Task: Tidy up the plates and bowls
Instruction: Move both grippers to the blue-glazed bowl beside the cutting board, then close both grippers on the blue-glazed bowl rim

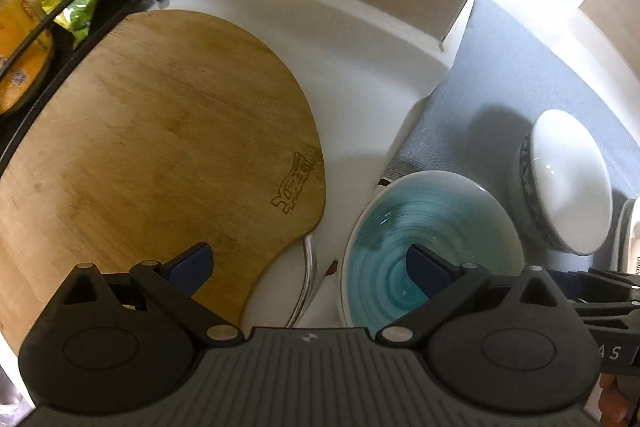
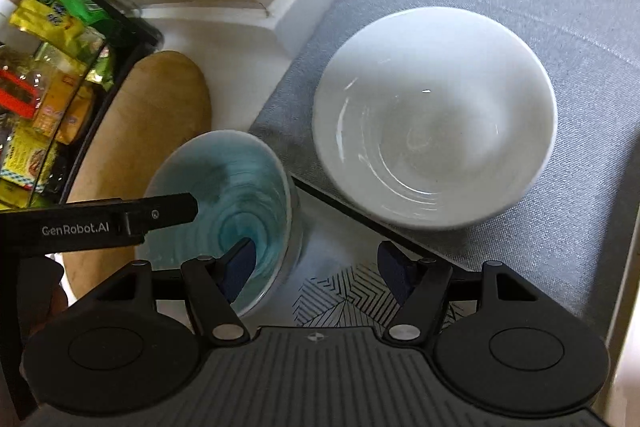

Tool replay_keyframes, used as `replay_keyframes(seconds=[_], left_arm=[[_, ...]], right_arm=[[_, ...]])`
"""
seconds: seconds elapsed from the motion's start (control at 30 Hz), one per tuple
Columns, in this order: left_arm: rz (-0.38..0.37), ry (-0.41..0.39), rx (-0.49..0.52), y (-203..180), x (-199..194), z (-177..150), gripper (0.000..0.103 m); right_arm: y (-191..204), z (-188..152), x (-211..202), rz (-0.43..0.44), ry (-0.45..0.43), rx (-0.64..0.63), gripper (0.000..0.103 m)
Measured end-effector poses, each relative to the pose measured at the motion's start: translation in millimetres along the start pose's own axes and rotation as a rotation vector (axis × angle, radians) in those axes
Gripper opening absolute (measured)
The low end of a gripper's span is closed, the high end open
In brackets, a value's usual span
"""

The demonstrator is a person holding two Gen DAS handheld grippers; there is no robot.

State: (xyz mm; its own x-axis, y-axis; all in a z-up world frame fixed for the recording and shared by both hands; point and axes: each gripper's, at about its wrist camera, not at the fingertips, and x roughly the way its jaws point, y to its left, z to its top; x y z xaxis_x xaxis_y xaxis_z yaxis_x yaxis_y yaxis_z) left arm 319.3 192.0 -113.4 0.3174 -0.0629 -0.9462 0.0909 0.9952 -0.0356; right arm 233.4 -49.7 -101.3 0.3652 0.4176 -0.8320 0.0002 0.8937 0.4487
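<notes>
Bowls, two, both lying loose and unstacked as I am reading the counter. Blue bowl (image 2: 224, 203): glazed turquoise inside, sitting on the white counter just beside the grey mat (image 2: 520, 27) and near the wooden cutting board (image 1: 160, 155). White bowl (image 2: 434, 119): sitting upright on the grey mat, apart from the blue one. Patterned plate (image 2: 352, 295): black line design, only partly showing beneath my right gripper, so I am not judging its full extent.

Left gripper (image 1: 310, 267): I am holding it with jaws spread wide, one pad over the board's edge and the other over the blue bowl's hollow, gripping nothing. Right gripper (image 2: 316, 269): jaws standing well apart too, one pad over the blue bowl's near rim and the other over the plate, nothing pinched.

Progress, as I am judging it: sorting is barely begun. Nothing is nested or stacked yet; both bowls and the plate are waiting to be gathered.
</notes>
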Motion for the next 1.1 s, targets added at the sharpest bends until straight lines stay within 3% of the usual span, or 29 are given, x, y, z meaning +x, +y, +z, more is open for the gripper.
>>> replay_keyframes(seconds=[0.2, 0.23, 0.33, 0.37, 0.47, 0.83, 1.1], left_arm=[[-0.008, 0.013, 0.017, -5.6, 10.8, 4.3, 0.101], [-0.012, 0.007, 0.026, -7.6, 10.3, 4.3, 0.100], [-0.010, -0.013, 0.070, -16.0, 7.2, 3.3, 0.078], [-0.010, -0.026, 0.086, -18.4, 6.0, 3.1, 0.066], [-0.056, -0.017, 0.099, -22.7, 5.2, 3.1, 0.021], [-0.083, -0.042, 0.077, -19.2, -6.7, -2.5, 0.015], [-0.109, -0.094, 0.044, -12.4, -41.3, -12.9, 0.015]], right_arm=[[4.6, 4.1, 5.9, -0.011, -0.008, -0.025, 0.069], [4.9, 4.3, 5.5, -0.011, -0.008, -0.027, 0.062], [6.9, 4.1, 5.1, -0.003, -0.002, -0.050, 0.030], [9.1, 4.4, 6.5, 0.015, 0.004, -0.055, 0.019], [17.7, 3.7, 6.3, 0.024, -0.002, -0.082, 0.015], [19.8, 5.9, 2.8, 0.011, -0.006, -0.096, 0.013], [28.3, 2.6, -16.1, 0.043, -0.027, -0.125, 0.012]])
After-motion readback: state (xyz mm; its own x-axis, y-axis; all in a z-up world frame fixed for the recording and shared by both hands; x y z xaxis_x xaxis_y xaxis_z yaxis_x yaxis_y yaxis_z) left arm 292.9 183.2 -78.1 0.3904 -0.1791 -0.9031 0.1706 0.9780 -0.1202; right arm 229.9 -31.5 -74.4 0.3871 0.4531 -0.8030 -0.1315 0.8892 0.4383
